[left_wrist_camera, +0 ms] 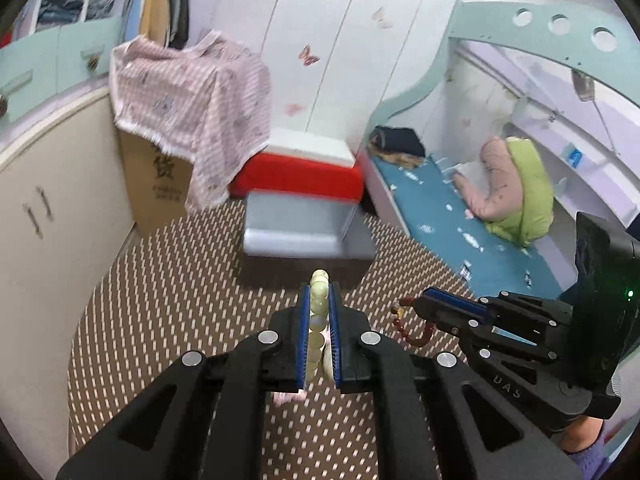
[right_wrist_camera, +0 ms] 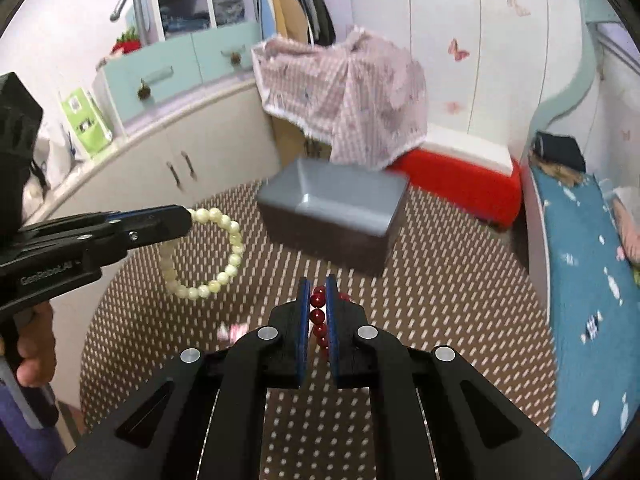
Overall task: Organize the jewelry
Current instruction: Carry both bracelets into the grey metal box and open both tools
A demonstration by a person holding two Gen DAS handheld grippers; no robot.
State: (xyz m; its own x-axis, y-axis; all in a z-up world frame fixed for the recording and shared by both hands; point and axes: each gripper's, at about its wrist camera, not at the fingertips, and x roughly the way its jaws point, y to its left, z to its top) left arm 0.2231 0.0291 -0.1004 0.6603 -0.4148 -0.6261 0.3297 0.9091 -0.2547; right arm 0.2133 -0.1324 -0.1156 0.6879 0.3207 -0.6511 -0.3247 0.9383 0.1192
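My left gripper [left_wrist_camera: 320,292] is shut on a cream bead bracelet [left_wrist_camera: 319,312] and holds it above the table. In the right wrist view the left gripper [right_wrist_camera: 186,216] comes in from the left with the cream bracelet [right_wrist_camera: 224,268] hanging from it as a loop. My right gripper [right_wrist_camera: 319,286] is shut on a red bead bracelet [right_wrist_camera: 319,316]. In the left wrist view the right gripper [left_wrist_camera: 420,300] is at the right with the red bracelet [left_wrist_camera: 416,334] dangling below it. A grey open box [right_wrist_camera: 340,200] stands ahead of both grippers; it also shows in the left wrist view [left_wrist_camera: 296,224].
The round table [right_wrist_camera: 440,300] has a brown cloth with white dashes. A small pink object [right_wrist_camera: 232,330] lies on it under the grippers. Behind are a red and white box [right_wrist_camera: 460,172], a carton under pink cloth [right_wrist_camera: 344,88], a cabinet [right_wrist_camera: 160,160] and a bed [right_wrist_camera: 592,260].
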